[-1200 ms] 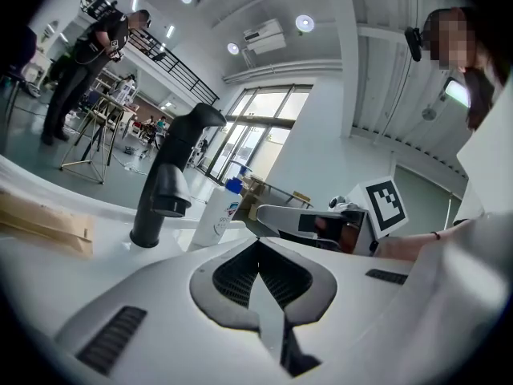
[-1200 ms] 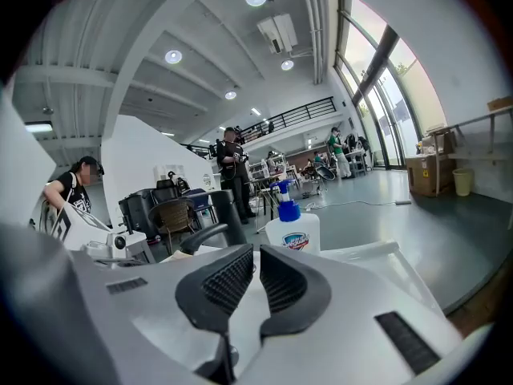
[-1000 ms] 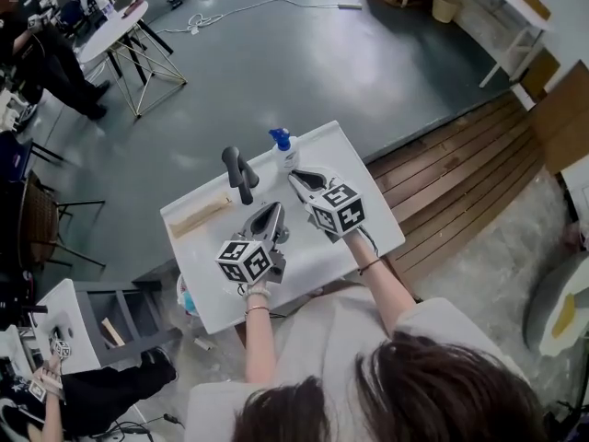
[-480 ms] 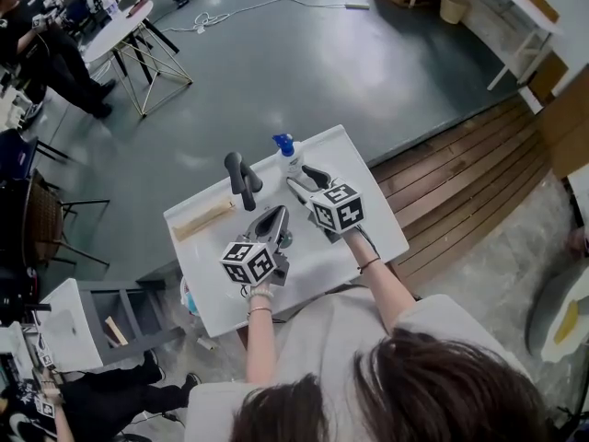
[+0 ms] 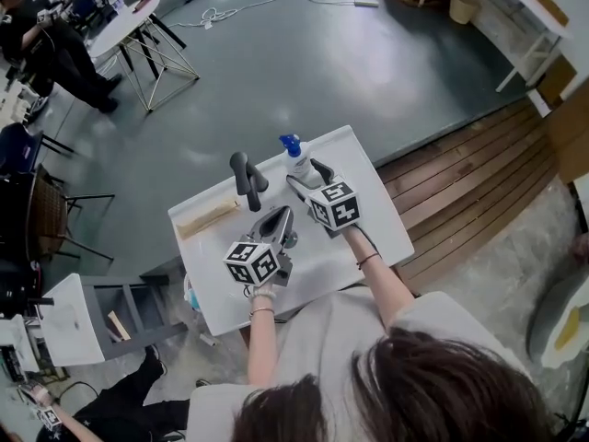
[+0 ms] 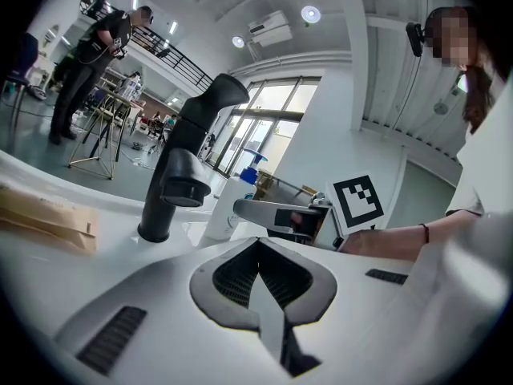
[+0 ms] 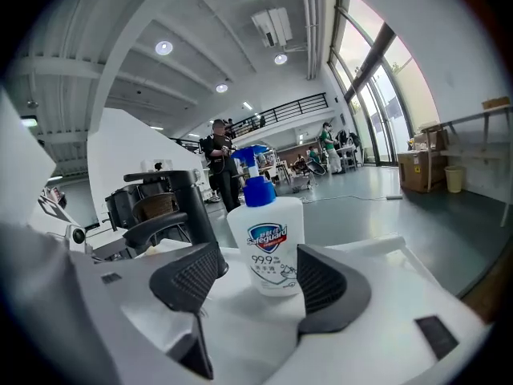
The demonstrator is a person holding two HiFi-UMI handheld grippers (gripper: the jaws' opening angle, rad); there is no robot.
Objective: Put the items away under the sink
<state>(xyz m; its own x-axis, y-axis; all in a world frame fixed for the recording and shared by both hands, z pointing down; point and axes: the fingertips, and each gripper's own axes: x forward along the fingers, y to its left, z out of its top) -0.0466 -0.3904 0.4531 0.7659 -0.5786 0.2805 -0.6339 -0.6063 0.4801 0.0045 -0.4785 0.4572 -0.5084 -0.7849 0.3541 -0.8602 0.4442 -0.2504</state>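
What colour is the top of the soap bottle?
Blue. The pump top on the white soap bottle shows best in the right gripper view.

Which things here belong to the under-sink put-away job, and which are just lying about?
Job: soap bottle; tan pack on the sink counter; right gripper, fingers just opening, bottle between them, ungripped; left gripper, shut, empty.
Lying about: black faucet; folding table; bin.

Glossy white plastic soap bottle [image 5: 299, 168] with blue pump, matt black faucet [image 5: 243, 177] at its nine o'clock, smooth white counter [image 5: 382, 217].
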